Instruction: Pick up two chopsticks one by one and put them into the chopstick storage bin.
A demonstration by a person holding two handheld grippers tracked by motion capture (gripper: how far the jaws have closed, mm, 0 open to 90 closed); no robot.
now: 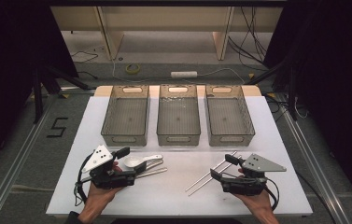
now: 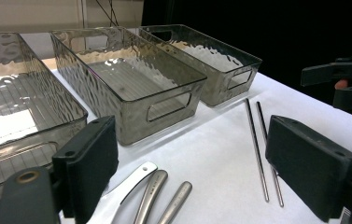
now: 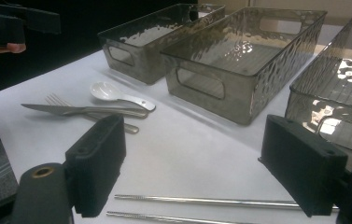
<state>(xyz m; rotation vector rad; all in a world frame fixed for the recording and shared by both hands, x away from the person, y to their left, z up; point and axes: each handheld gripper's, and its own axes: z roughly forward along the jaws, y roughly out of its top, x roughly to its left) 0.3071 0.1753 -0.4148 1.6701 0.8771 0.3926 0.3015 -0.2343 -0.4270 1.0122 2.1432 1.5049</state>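
Grippers both wide, nothing held. Left gripper [image 1: 126, 163] hovered at near left, just beside spoon [image 1: 137, 161], knife [image 3: 82, 109] and fork [image 3: 59, 100]. Right gripper [image 1: 222, 167] hung at near right, jaws at chopsticks [image 1: 211, 173] lying on table [image 1: 173, 193]. Three bins [image 1: 178, 116] stood in row at far side.

Lighting: bright overhead on white table [image 1: 173, 186]; dark surround. Glare on bins [image 2: 131, 79]. High view soft; jaws blurred at six o'clock.
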